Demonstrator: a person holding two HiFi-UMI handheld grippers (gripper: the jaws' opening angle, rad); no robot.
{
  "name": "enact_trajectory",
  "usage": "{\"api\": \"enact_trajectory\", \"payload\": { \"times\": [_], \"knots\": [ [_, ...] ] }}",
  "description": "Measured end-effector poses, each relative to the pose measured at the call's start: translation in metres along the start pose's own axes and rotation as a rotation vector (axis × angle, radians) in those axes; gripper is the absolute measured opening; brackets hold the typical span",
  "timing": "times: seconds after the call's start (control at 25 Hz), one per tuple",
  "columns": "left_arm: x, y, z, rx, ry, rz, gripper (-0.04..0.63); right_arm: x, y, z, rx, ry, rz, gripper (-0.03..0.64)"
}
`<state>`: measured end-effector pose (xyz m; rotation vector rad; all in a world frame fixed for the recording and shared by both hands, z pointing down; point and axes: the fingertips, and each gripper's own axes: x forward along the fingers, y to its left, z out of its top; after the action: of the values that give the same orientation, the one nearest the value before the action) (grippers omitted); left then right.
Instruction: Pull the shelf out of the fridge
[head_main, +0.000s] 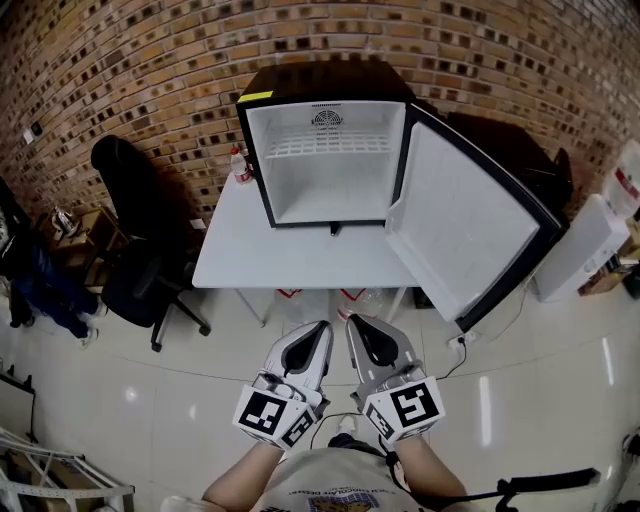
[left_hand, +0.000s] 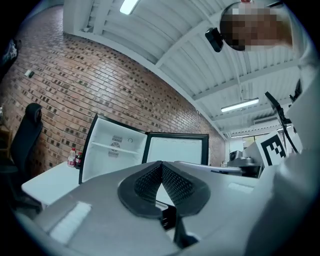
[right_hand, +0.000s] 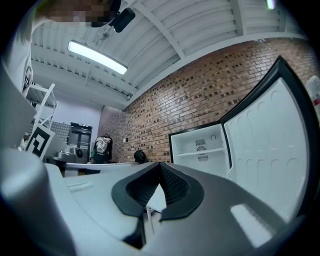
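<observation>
Red-brown brick wall (head_main: 120, 60) across the top of the head view, glossy pale floor (head_main: 150, 400) below. At upper centre, on a white rectangular table (head_main: 250, 265), a small black fridge (head_main: 320, 82) with a white interior, set back toward the wall, presumably to leave bare tabletop in front for a drawn-out shelf. White-lined fridge door (head_main: 470, 230) open wide toward the right of the frame, leaving the cavity unblocked. White wire shelf (head_main: 328, 146) high in the cavity, level on its side ledges, not yet drawn forward. At lower centre, left gripper (head_main: 320, 332) and right gripper (head_main: 357, 328) side by side, tips toward the fridge and well apart from it: judged a ready pose ahead of the reach. Black office chair (head_main: 135, 250) at left, out of the way.

Left gripper view: ribbed black pads (left_hand: 150, 182) pressed together at the tips, nothing between them. Beyond, at middle left of the frame, the open fridge, with the shelf as a pale bar across its upper part. Likely to need spreading before meeting the shelf's front edge.

Right gripper view: same closure, dark ribbed pads (right_hand: 172, 186) tip to tip and empty. Fridge at middle right, door filling the right edge, shelf high inside. Far back at left, a person in a dark top (right_hand: 102, 145), away from the work.
</observation>
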<state>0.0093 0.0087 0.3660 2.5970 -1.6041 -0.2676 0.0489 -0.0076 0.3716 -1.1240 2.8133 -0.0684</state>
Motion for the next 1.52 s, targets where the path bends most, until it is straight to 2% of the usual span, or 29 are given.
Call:
{"api": "enact_trajectory", "payload": {
  "times": [0.36, 0.64, 0.92, 1.52],
  "knots": [
    [0.052, 0.019, 0.004, -0.004, -0.024, 0.028, 0.002, 0.034, -0.042, 0.008, -0.028, -0.013, 0.017, 0.005],
    [0.07, 0.034, 0.0, -0.017, -0.025, 0.054, 0.002, 0.053, -0.056, 0.006, -0.06, -0.001, 0.031, 0.005],
    [0.093, 0.055, -0.004, -0.042, -0.034, 0.045, 0.002, 0.078, -0.071, 0.001, -0.056, 0.01, 0.021, 0.005],
    [0.184, 0.149, 0.003, -0.082, -0.035, -0.002, 0.002, 0.188, -0.129, -0.001, -0.057, 0.018, -0.046, 0.005]
  ]
}}
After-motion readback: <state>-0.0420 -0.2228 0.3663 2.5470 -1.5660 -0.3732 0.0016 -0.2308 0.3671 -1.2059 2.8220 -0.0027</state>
